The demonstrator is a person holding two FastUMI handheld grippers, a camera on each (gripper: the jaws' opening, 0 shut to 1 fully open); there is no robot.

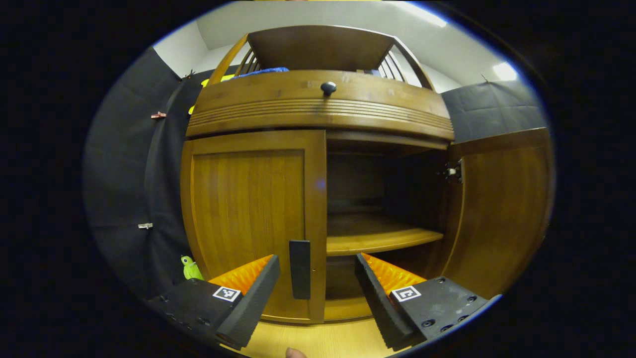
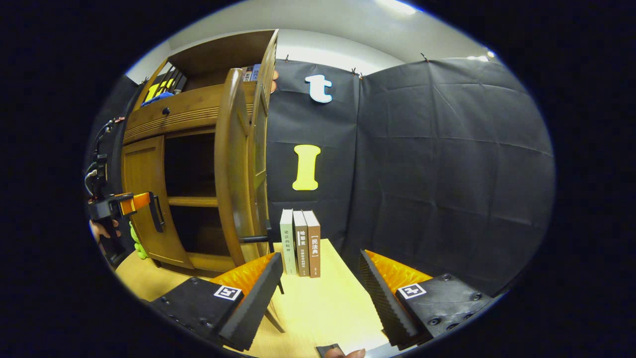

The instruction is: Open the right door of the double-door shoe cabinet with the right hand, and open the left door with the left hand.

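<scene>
1. Straight ahead in the left gripper view stands the shoe cabinet, a wooden piece with a drawer band across its top carrying a dark round knob.
2. Its left door is shut, flush with the cabinet front, and a dark vertical handle sits near that door's inner edge, low down.
3. The left gripper has its jaws spread wide, one finger on each side of the handle, neither touching it.
4. The right door is swung out to the side of the cabinet, showing a bare inner shelf.
5. A small green toy sits on the floor at the cabinet's left foot.
6. Turning to the right gripper view, the cabinet lies off to the left, its right door seen edge-on and standing wide open, its left door closed.
7. The right gripper is spread wide and holds nothing, pointing past the cabinet over a pale table.
8. Three upright books stand on the table just beside the open door.
9. The left gripper shows at the closed door's handle, with a hand behind it.
</scene>
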